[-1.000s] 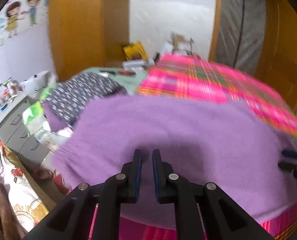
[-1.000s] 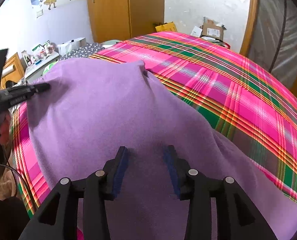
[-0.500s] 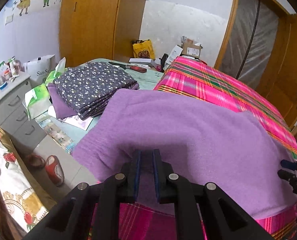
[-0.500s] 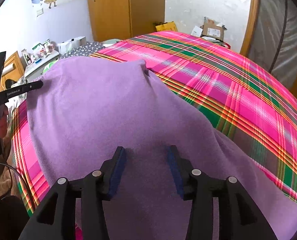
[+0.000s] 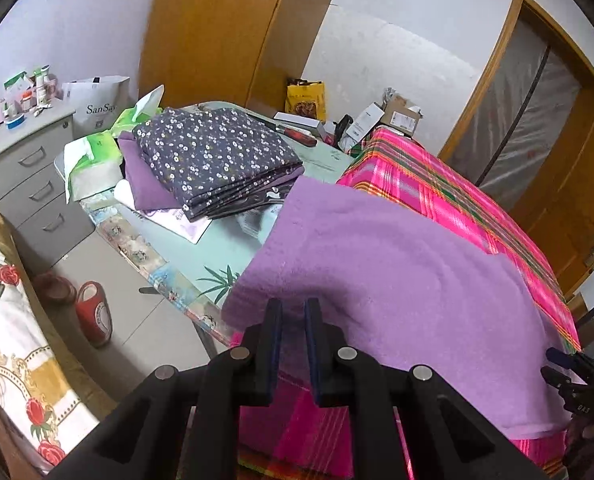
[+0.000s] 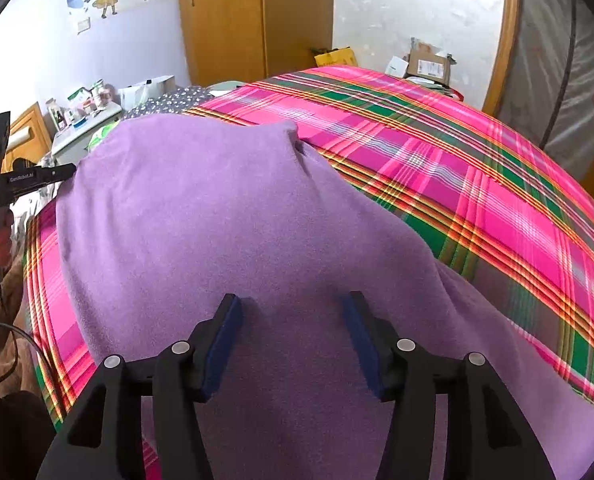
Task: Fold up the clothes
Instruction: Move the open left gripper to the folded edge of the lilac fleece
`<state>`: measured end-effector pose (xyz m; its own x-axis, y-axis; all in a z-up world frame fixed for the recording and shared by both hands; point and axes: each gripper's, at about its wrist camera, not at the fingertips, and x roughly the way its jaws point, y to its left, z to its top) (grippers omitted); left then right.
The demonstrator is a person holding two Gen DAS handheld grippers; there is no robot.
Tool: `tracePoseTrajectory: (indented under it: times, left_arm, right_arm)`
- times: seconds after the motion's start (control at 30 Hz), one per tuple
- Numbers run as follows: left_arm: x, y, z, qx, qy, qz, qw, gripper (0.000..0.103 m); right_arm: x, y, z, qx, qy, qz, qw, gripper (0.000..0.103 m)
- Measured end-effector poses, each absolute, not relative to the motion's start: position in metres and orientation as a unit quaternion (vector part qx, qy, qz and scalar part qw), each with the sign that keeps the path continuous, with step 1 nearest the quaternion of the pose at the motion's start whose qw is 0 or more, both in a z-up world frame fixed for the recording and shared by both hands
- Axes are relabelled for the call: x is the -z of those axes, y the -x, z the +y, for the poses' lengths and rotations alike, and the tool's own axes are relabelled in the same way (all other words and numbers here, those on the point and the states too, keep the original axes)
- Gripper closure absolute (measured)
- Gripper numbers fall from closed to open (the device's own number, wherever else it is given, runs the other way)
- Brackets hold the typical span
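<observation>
Pink plaid bedspread [image 6: 437, 184] carrying a soft purple fleece garment [image 6: 225, 232], spread out.
Left gripper [image 5: 293, 320] nearly together at its near edge, grip uncertain; right gripper [image 6: 291, 320] apart above it. Folded floral-print pile [image 5: 217, 160] suggests earlier items done.

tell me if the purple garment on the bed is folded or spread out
Spread out: the purple garment lies open and flat over the plaid bedspread, unlike the folded floral cloth stacked on the side table.

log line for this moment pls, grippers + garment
task: fold clothes | left gripper: narrow gap at purple garment edge, grasp unclear | right gripper: open over garment | garment: on plaid bed
</observation>
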<state>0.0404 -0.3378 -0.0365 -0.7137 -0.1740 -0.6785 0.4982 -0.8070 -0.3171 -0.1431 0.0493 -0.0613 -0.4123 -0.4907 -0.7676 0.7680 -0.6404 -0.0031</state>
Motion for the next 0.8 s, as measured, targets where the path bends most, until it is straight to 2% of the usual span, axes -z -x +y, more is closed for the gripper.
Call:
tracePoseTrajectory:
  times: [0.1, 0.27, 0.37, 0.67, 0.8]
  left_arm:
    - [0.029, -0.052, -0.348, 0.893, -0.305, 0.267, 0.198, 0.091]
    - [0.036, -0.071, -0.372, 0.872, -0.279, 0.354, 0.192, 0.074]
    - [0.049, -0.078, -0.381, 0.853, -0.271, 0.411, 0.173, 0.068]
    - [0.084, -0.092, -0.396, 0.795, -0.232, 0.550, 0.111, 0.060]
    - [0.094, -0.085, -0.398, 0.777, -0.229, 0.579, 0.095, 0.060]
  right_arm:
    - [0.061, 0.143, 0.049, 0.821, -0.383, 0.181, 0.383, 0.046]
    - [0.061, 0.142, 0.049, 0.821, -0.384, 0.182, 0.383, 0.046]
    - [0.061, 0.142, 0.049, 0.820, -0.385, 0.182, 0.382, 0.046]
    - [0.060, 0.141, 0.047, 0.819, -0.388, 0.186, 0.378, 0.046]
    - [0.060, 0.141, 0.047, 0.819, -0.389, 0.186, 0.378, 0.046]
